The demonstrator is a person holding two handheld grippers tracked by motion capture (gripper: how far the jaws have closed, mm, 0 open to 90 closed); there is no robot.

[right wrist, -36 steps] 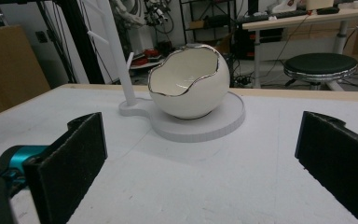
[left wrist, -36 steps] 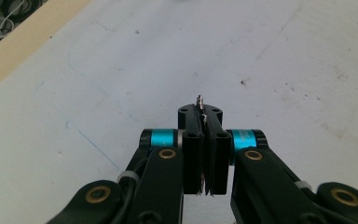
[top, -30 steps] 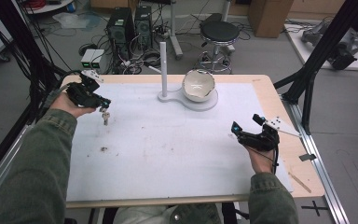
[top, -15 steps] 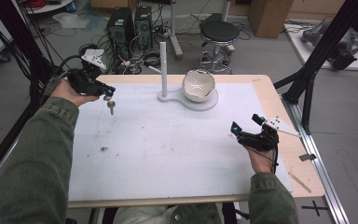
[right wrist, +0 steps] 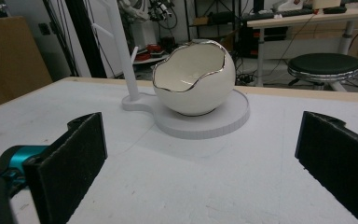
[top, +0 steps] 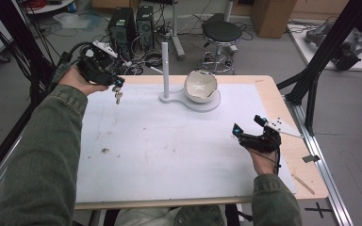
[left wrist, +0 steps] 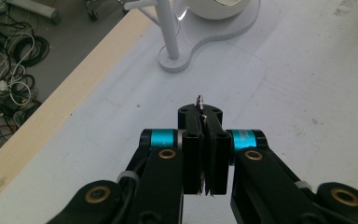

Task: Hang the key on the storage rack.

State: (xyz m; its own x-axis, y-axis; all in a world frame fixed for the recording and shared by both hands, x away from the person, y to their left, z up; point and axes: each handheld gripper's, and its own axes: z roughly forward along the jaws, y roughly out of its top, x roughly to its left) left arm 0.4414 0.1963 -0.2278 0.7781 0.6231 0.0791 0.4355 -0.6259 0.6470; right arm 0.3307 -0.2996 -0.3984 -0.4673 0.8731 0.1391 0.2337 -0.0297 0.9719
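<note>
Keys (top: 118, 95) hang from the left claw (top: 114, 81), which is clamped fully closed on them above the far left corner of the counter (top: 169, 155). In the left gripper view a small metal tip (left wrist: 199, 99) protrudes just beyond the closed jaws. Right claw (top: 249, 129) rests near the right edge of the counter, jaws wide apart, holding nothing. No legible writing or labels. Egg-shaped white bowl (right wrist: 193, 83) with a jagged gold rim sits on a white stand (right wrist: 235, 119) beside a white post (top: 165, 68); its visible interior holds nothing
</note>
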